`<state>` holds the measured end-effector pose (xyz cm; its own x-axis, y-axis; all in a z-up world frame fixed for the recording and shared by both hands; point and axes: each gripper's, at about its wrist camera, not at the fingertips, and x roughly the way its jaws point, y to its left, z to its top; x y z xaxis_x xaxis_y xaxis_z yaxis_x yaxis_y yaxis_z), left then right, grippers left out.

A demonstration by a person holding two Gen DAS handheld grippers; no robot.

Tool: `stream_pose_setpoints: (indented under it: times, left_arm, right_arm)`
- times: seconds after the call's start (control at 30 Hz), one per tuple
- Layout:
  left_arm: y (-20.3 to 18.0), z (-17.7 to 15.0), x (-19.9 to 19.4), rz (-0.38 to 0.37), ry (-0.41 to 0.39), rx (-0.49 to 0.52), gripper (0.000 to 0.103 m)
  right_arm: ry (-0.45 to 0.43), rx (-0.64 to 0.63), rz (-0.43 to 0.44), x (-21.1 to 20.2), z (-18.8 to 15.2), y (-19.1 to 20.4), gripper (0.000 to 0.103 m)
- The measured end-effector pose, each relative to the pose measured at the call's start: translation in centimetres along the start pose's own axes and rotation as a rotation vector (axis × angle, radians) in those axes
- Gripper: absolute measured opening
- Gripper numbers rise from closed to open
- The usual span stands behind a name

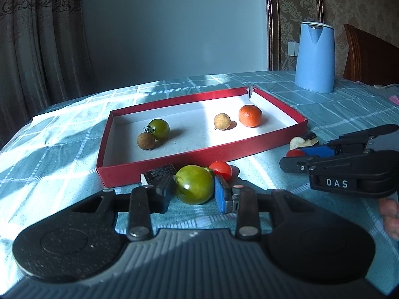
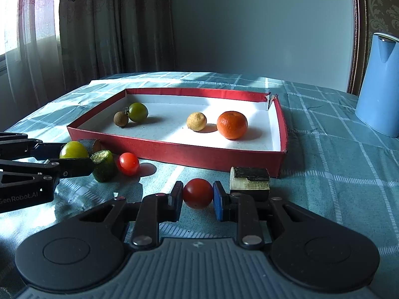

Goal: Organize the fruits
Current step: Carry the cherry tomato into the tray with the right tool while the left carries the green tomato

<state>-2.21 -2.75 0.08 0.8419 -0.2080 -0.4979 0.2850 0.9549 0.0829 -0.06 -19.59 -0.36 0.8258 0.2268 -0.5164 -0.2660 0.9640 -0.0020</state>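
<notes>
Right gripper sits low on the checked tablecloth, fingers narrowed onto a red cherry tomato, both pads touching its sides. Over on the left, the left gripper is level too, its fingers drawn in against a big green tomato, touching on both sides. Both fruits rest on the cloth just outside the near wall of the red tray.

From the right wrist view, a cut green fruit piece sits at the left gripper's tip, with a second red cherry tomato beside it; the left wrist view hides most of that green piece behind the big tomato. A dark-topped block lies at one o'clock of the right gripper, close to the tray corner.

Inside the tray: a green tomato touching a brown longan at ten o'clock, a pale longan and a mandarin at one o'clock, bare floor between them. A blue kettle stands well apart, far right.
</notes>
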Motion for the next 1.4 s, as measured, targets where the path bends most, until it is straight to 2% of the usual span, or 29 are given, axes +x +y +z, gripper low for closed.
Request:
stream_pose_setpoints:
  times: [0.43, 0.83, 1.07, 1.4]
  left_arm:
    - [-0.8, 1.7, 1.6, -0.003, -0.004, 0.020, 0.032]
    - [1.0, 4.5, 4.1, 0.022, 0.001, -0.043, 0.032]
    - [2.6, 5.7, 7.2, 0.032, 0.044, -0.104, 0.032]
    - [3.4, 5.3, 9.6, 0.055, 0.096, -0.131, 0.032]
  right_arm:
    - [-0.036, -0.016, -0.019, -0.5, 0.8, 0.2, 0.025]
    - [-0.101, -0.023, -0.077, 1.5, 5.8, 0.2, 0.025]
    - [-0.056, -0.004, -0.093, 4.9, 7.0, 0.1, 0.025]
    - [-0.004, -0.019, -0.080, 6.4, 6.6, 0.5, 0.025]
